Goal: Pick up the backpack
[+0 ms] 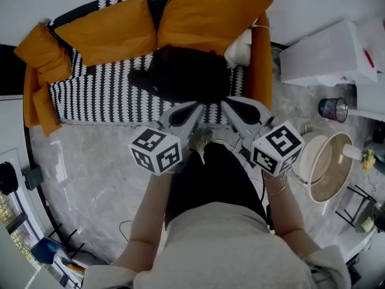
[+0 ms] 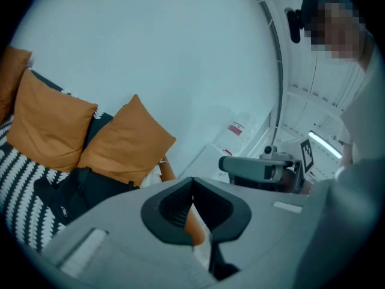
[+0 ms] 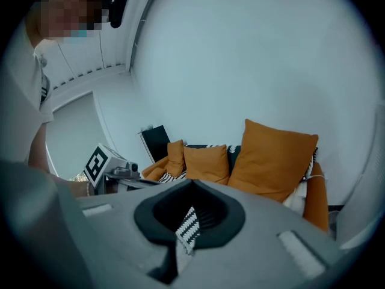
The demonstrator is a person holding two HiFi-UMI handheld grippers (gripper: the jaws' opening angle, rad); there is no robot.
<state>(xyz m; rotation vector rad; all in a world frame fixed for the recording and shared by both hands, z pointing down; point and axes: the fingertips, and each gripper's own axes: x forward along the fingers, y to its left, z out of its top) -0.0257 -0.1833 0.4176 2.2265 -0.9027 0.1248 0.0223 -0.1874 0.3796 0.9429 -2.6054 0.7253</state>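
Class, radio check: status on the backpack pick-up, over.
Left gripper shut, empty; right gripper shut, empty. Backpack on sofa, ungripped, just ahead of both tips. Nothing in the way.

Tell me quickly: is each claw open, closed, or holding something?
Left claw: closed, holding nothing.
Right claw: closed, holding nothing.

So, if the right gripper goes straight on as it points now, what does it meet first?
Most likely the black backpack on the striped sofa, just ahead of the right gripper; depth is unclear.
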